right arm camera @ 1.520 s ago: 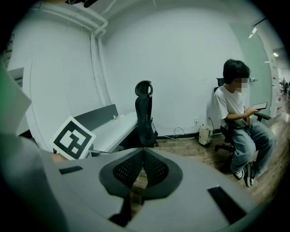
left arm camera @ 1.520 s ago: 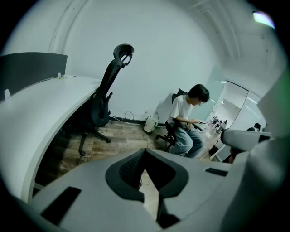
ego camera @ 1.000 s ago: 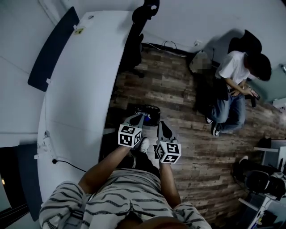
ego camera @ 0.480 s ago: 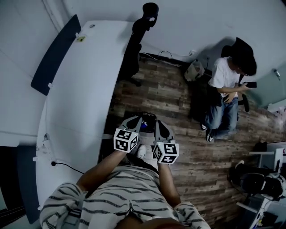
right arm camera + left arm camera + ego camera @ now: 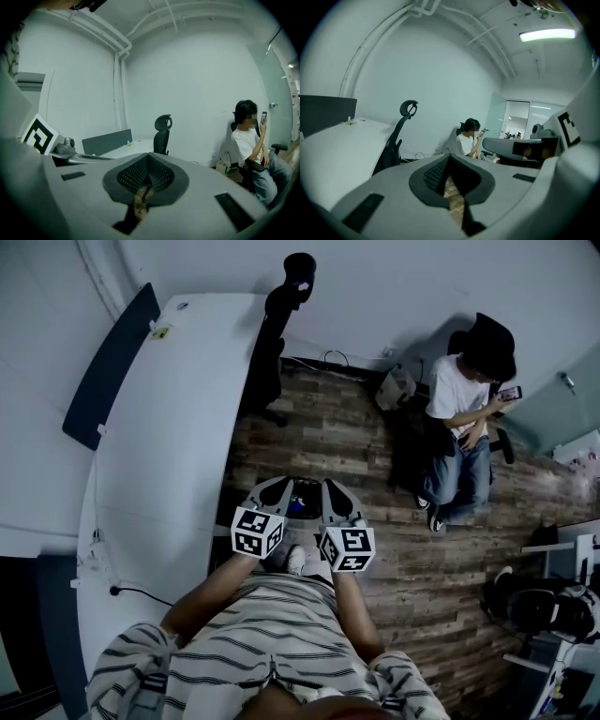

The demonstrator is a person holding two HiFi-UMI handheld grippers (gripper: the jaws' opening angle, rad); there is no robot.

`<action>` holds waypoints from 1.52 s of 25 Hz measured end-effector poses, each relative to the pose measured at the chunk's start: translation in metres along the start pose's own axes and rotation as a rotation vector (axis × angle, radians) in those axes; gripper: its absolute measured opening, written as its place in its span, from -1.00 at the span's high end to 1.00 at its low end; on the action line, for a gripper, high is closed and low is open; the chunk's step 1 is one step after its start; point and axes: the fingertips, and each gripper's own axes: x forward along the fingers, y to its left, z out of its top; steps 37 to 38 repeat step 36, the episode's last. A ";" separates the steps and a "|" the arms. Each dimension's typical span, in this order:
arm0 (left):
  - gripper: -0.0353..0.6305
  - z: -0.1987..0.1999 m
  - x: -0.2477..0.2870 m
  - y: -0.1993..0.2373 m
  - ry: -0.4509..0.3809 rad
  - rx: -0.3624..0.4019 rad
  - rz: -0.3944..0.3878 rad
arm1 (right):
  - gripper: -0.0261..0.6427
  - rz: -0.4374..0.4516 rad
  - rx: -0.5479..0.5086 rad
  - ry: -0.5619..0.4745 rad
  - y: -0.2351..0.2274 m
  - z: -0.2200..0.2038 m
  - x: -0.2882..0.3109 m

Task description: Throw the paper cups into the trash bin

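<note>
The left gripper [image 5: 274, 493] and right gripper [image 5: 333, 495] each have jaws pressed together on nothing. No cup shows anywhere. What looks like a dark bin [image 5: 305, 491] sits just below their tips. Held this close, the 2 could knock together when turning.

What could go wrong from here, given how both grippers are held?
Both the left gripper and the right gripper are shut and empty, with nothing to throw away in view, so the task may stall. They hang close side by side and could knock together. The white desk edge lies near the left one; a wide swing might strike it.
</note>
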 end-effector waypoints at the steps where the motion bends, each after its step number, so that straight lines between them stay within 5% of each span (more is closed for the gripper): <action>1: 0.82 0.003 -0.001 -0.001 -0.008 0.006 -0.002 | 0.89 0.001 -0.004 -0.007 0.000 0.003 0.000; 18: 0.82 0.035 -0.003 -0.022 -0.101 0.099 -0.036 | 0.89 -0.008 -0.028 -0.093 -0.009 0.030 -0.006; 38: 0.82 0.043 -0.002 -0.020 -0.120 0.107 -0.018 | 0.89 0.002 -0.032 -0.119 -0.012 0.038 -0.006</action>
